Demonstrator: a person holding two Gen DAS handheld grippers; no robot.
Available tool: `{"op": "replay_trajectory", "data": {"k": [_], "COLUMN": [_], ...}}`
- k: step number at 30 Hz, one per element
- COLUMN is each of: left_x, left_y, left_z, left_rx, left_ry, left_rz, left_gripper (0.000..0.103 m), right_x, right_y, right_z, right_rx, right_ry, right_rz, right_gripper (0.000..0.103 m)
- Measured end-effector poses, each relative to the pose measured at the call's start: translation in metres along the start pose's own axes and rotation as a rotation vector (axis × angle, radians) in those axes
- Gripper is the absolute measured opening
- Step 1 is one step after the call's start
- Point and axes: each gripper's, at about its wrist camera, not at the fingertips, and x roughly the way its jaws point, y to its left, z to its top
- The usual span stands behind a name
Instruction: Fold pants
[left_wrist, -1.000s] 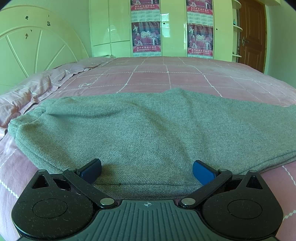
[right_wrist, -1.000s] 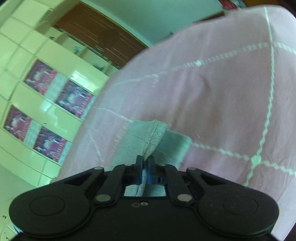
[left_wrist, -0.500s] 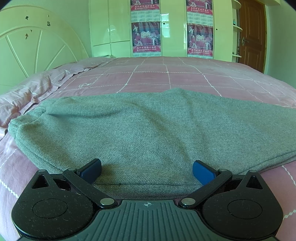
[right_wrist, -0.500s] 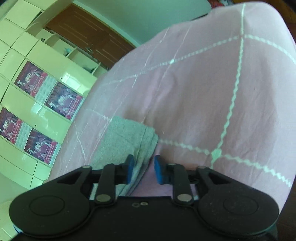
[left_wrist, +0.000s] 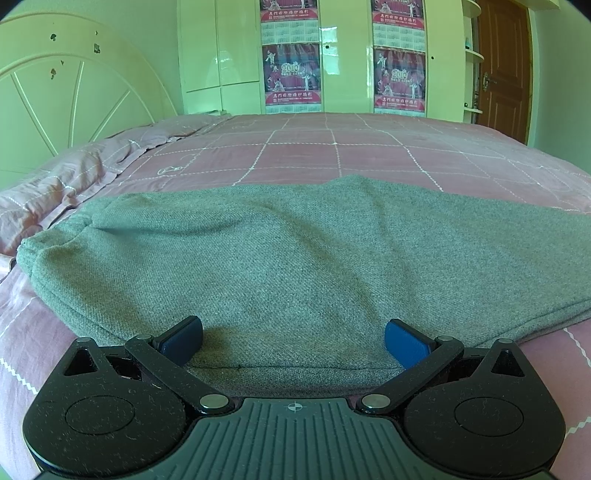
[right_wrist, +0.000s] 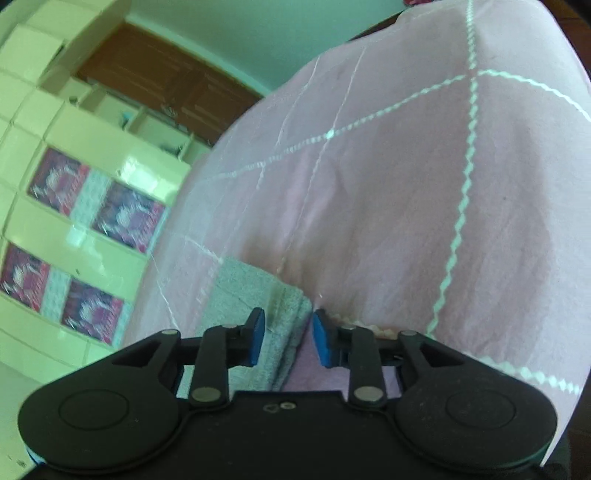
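**Pants let go on the bed**

The grey pants (left_wrist: 295, 258) lay flat on the pink bedspread (left_wrist: 332, 147). The left gripper (left_wrist: 293, 341) hovered wide apart over them; the right gripper (right_wrist: 286, 341) had just been opening, the hem loose between its pads.

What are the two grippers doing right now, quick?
Left gripper: open wide over the gray pants, holding nothing.
Right gripper: just opened, pants edge between its fingers, not squeezed.
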Motion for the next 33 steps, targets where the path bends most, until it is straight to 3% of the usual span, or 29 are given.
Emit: {"op": "replay_trajectory", "data": {"k": [4, 5, 8, 13, 15, 17, 19, 20, 21, 25, 26, 27, 28, 30, 32, 33], "left_x": [0.0, 0.0, 0.0, 0.001, 0.001, 0.001, 0.001, 0.001, 0.001, -0.001, -0.001, -0.001, -0.001, -0.001, -0.001, 0.0], "left_y": [-0.001, -0.001, -0.001, -0.001, -0.001, -0.002, -0.001, -0.001, -0.001, -0.002, -0.002, -0.001, -0.001, 0.0, 0.0, -0.002], "left_z": [0.0, 0.0, 0.0, 0.0, 0.0, 0.0, 0.0, 0.0, 0.0, 0.0, 0.0, 0.0, 0.0, 0.0, 0.0, -0.001], "left_rx": [0.009, 0.008, 0.009, 0.01, 0.009, 0.009, 0.008, 0.009, 0.009, 0.012, 0.011, 0.01, 0.011, 0.009, 0.01, 0.012], "left_ry": [-0.001, 0.0, 0.0, -0.001, 0.0, 0.0, 0.0, 0.0, -0.001, -0.001, -0.001, 0.0, 0.0, 0.0, -0.001, -0.002], "left_rz": [0.008, 0.007, 0.007, 0.008, 0.008, 0.006, 0.004, 0.006, 0.007, 0.01, 0.008, 0.007, 0.008, 0.008, 0.009, 0.011], "left_gripper": [0.103, 0.103, 0.103, 0.103, 0.103, 0.103, 0.103, 0.103, 0.103, 0.103, 0.103, 0.103, 0.103, 0.103, 0.103, 0.103], "right_x": [0.01, 0.012, 0.015, 0.003, 0.016, 0.021, 0.005, 0.001, 0.001, 0.02, 0.025, 0.03, 0.03, 0.014, 0.016, 0.024], "right_y": [0.002, 0.004, 0.017, 0.029, 0.018, -0.001, -0.005, -0.006, -0.007, 0.001, 0.006, 0.014, 0.019, 0.024, 0.027, 0.023], "right_z": [0.002, 0.003, 0.008, 0.012, 0.012, 0.013, 0.011, 0.009, 0.008, 0.005, 0.004, 0.004, 0.005, 0.004, -0.003, -0.006], "right_rx": [-0.026, -0.044, -0.101, -0.136, -0.1, 0.0, 0.005, 0.005, 0.012, -0.04, -0.065, -0.1, -0.126, -0.129, -0.183, -0.183], "right_ry": [0.039, 0.039, 0.042, -0.022, 0.034, 0.081, 0.029, 0.02, 0.03, 0.087, 0.102, 0.115, 0.113, 0.032, 0.029, 0.069], "right_rz": [0.012, 0.02, 0.015, 0.114, 0.018, 0.005, 0.023, 0.019, 0.03, 0.022, 0.008, -0.022, -0.035, 0.042, -0.027, -0.085], "right_gripper": [0.014, 0.0, 0.0, 0.0, 0.0, 0.003, 0.018, 0.037, 0.042, 0.042, 0.037, 0.007, 0.006, 0.005, 0.006, 0.008]}}
